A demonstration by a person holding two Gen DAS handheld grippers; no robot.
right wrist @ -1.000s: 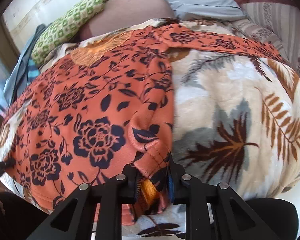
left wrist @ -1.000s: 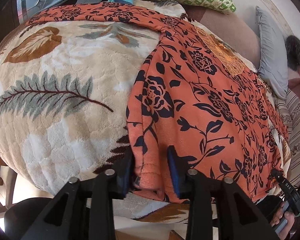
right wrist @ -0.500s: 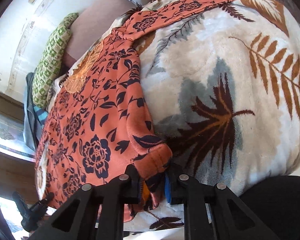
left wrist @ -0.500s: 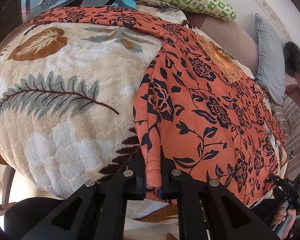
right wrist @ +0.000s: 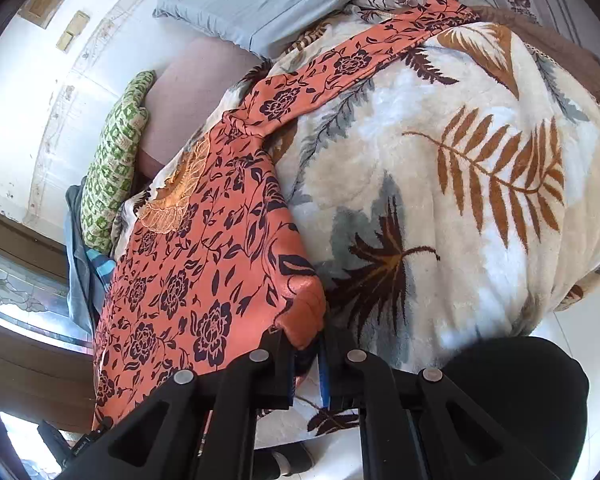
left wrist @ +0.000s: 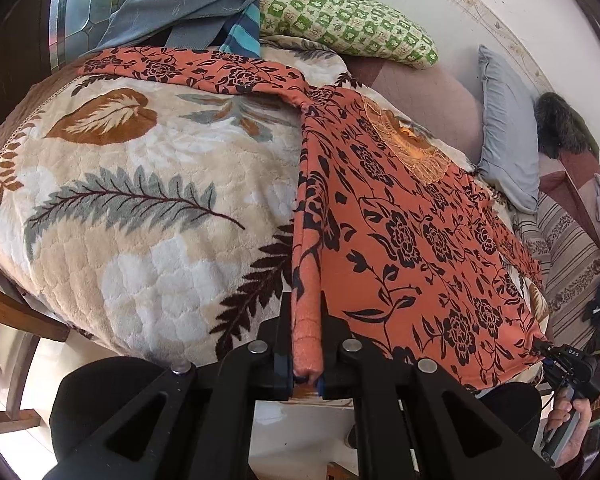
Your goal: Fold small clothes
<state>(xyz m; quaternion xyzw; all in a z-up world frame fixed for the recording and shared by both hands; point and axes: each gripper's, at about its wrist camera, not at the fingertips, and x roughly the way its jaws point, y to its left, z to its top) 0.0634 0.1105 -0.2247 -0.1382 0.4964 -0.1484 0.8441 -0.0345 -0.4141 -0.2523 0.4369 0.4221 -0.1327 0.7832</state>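
Observation:
An orange garment with a black flower print [left wrist: 412,232] lies spread on a leaf-patterned blanket [left wrist: 132,208], sleeves stretched out to both sides. My left gripper [left wrist: 307,344] is shut on its near left hem corner, pulled taut at the bed's edge. In the right wrist view the same garment [right wrist: 188,272] shows, and my right gripper [right wrist: 306,356] is shut on its near right hem corner, bunched between the jaws. The right gripper also shows in the left wrist view [left wrist: 568,364], at the garment's far corner.
A green checked pillow [left wrist: 348,24], a grey pillow [left wrist: 508,136] and blue-grey clothes [left wrist: 188,12] lie at the head of the bed. A striped sheet [left wrist: 568,256] lies to the right. A wooden chair [left wrist: 16,312] stands left of the bed. The floor [right wrist: 572,336] lies below.
My left gripper closed on the hem corner, which was loose between open jaws a second ago. Both grippers pulled the hem back and up, stretching the garment flatter.

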